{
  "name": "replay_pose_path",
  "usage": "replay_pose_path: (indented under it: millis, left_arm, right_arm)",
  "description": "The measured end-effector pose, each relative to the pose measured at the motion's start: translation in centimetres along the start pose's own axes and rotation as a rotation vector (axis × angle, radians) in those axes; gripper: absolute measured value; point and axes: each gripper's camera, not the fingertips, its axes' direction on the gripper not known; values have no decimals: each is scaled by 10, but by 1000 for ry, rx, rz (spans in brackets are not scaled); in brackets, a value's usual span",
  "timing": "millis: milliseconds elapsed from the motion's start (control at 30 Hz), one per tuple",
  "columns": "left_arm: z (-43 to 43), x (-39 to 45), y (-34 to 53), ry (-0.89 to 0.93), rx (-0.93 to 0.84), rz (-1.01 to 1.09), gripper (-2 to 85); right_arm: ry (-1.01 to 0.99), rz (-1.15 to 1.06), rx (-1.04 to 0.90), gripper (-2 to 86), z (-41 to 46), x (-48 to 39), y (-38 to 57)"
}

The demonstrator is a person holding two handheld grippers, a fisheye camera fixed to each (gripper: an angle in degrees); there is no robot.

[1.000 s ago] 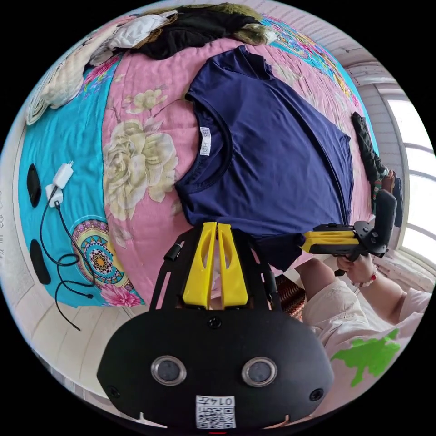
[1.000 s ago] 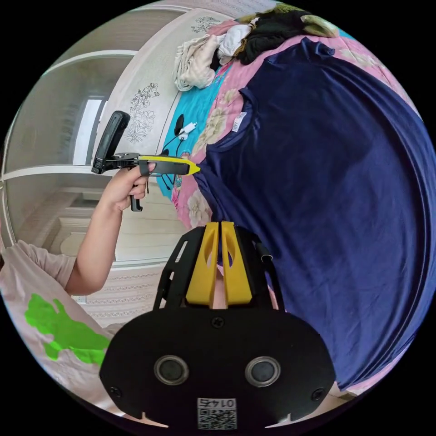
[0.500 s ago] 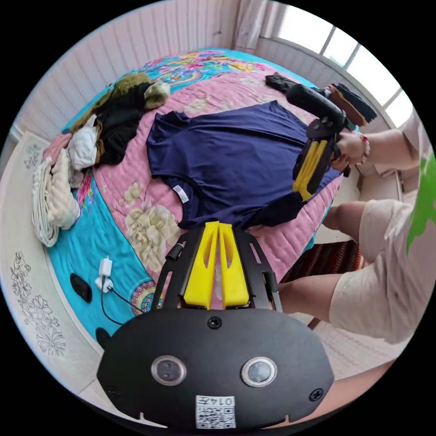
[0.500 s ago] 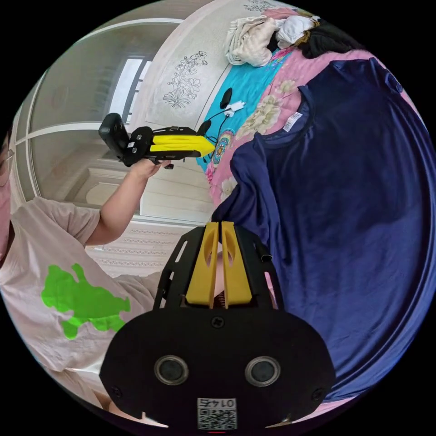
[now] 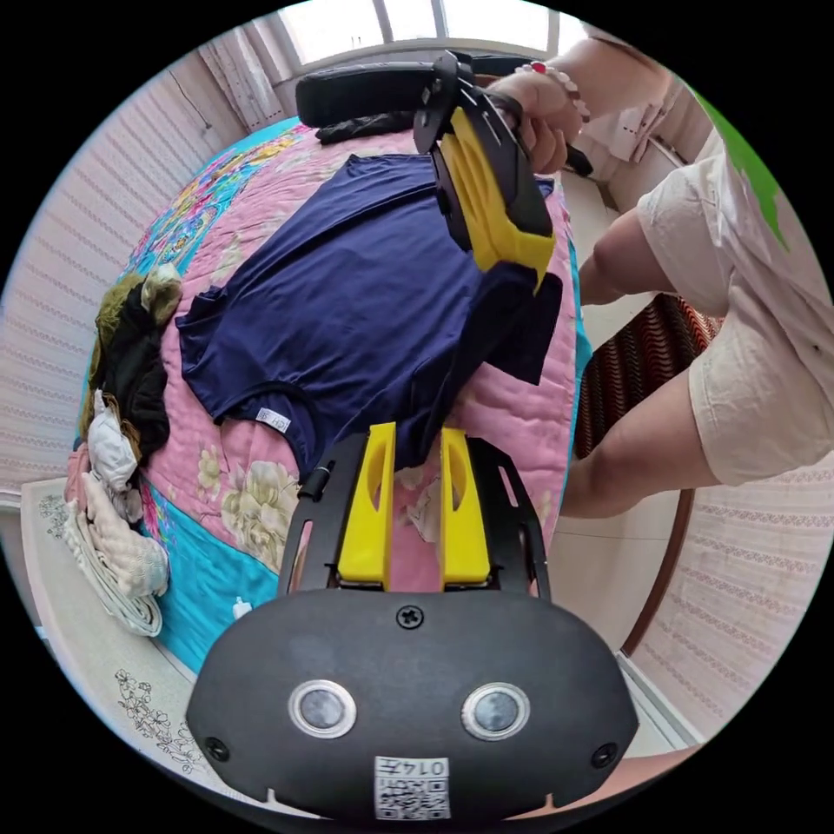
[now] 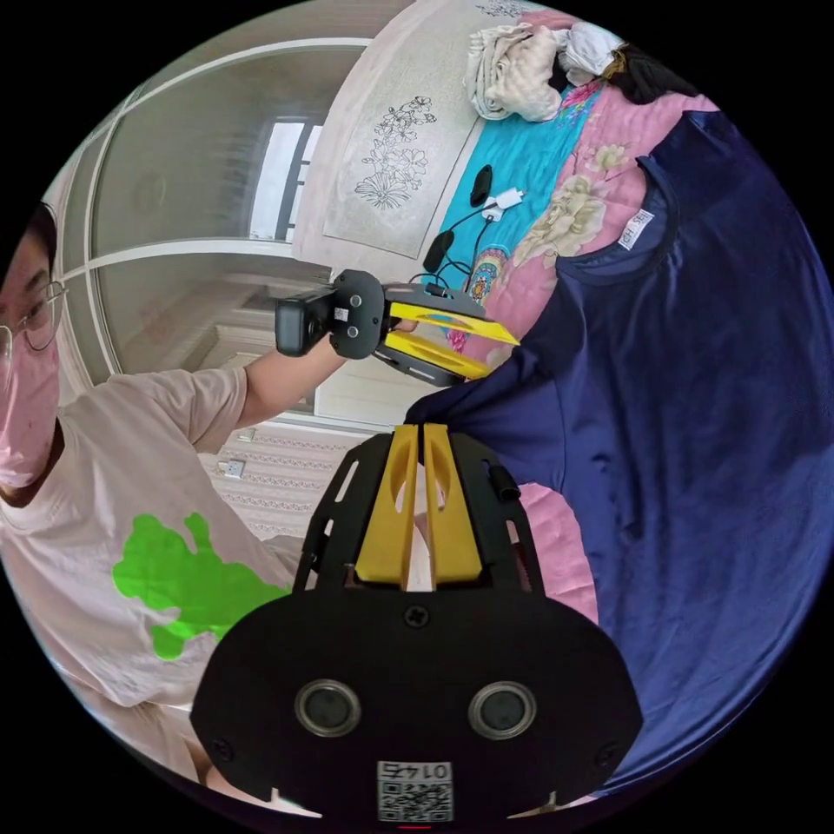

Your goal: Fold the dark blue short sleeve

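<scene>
While the dark blue short-sleeved cotton T-shirt [image 5: 347, 304] lies flat on the pink floral quilted bed [image 5: 521, 417], one sleeve near its edge, the left gripper [image 5: 415, 434] hovers spread and the right gripper [image 6: 416, 432] is pressed together, empty. A shallow pinch could slip and bunch the sleeve.

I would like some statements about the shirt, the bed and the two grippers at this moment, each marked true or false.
1. The left gripper has its jaws apart. True.
2. The dark blue shirt hangs on a hanger. False: it lies spread on the pink floral quilt.
3. The right gripper has its jaws together. True.
4. The pile of clothes lies on top of the shirt. False: it lies beside the shirt, past a sleeve.
5. A white charger with a black cable lies on the turquoise part of the bedding. True.
</scene>
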Motion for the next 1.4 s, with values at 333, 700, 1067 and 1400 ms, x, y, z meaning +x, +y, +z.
replay_pose_path:
  millis: [333, 700, 1067, 1400]
  left_arm:
    - [34, -33, -37, 217, -170, 59, -6]
    - [108, -158, -94, 792, -446, -132, -10]
    - [149, -186, -106, 821, -571, -142, -10]
    - [158, -204, -101, 849, -569, -182, -10]
  right_arm:
    - [31, 31, -6, 3, -25, -15, -15]
    - [312, 170, -109, 5, -74, 37, -75]
    - [321, 250, 44, 60, -83, 32, -56]
    - [437, 208, -1, 10, -84, 1, -77]
